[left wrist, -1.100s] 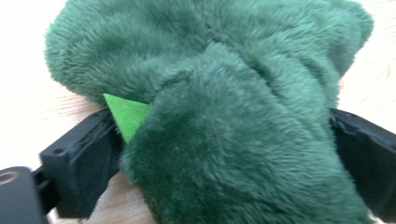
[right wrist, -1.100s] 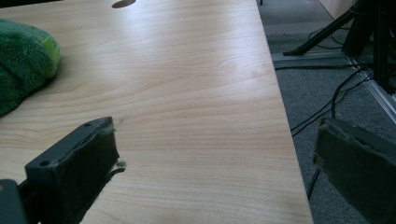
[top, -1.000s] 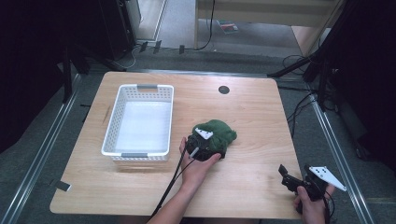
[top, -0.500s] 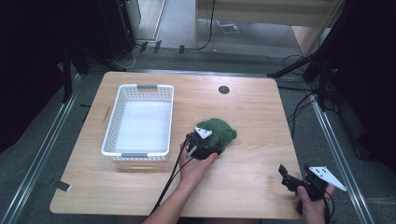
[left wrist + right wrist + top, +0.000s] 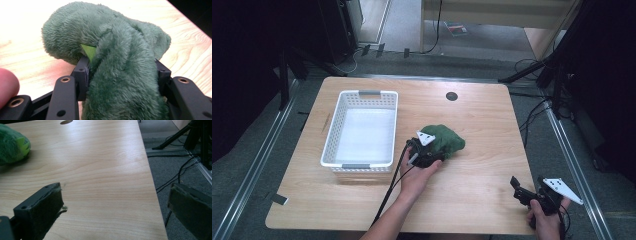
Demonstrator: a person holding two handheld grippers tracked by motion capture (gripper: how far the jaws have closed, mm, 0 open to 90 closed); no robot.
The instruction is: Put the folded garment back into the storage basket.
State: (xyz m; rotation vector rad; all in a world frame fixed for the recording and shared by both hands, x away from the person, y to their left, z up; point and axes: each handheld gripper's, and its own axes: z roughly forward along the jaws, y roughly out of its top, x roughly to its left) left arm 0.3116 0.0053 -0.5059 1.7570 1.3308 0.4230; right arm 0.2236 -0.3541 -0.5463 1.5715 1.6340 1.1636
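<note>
A green plush toy (image 5: 448,140) lies on the wooden table (image 5: 482,125), right of the basket. My left gripper (image 5: 433,151) is at the toy's near left side. In the left gripper view the plush toy (image 5: 117,50) fills the gap of the left gripper (image 5: 122,72), with both jaws pressed into its fur and a patch of lighter green showing by the left jaw. My right gripper (image 5: 516,189) hovers low near the table's front right corner, held open. In the right gripper view the right gripper (image 5: 117,202) has nothing between its pads, and the plush toy (image 5: 12,145) lies far off at the upper left.
A white slotted basket (image 5: 332,131) stands on the left half of the table with nothing in it. A round cable hole (image 5: 452,96) sits near the far edge. Beyond the right edge are dark stands and cables on the floor (image 5: 180,167).
The left hand has shifted only slightly at the plush toy. The right gripper has stayed where it was.
</note>
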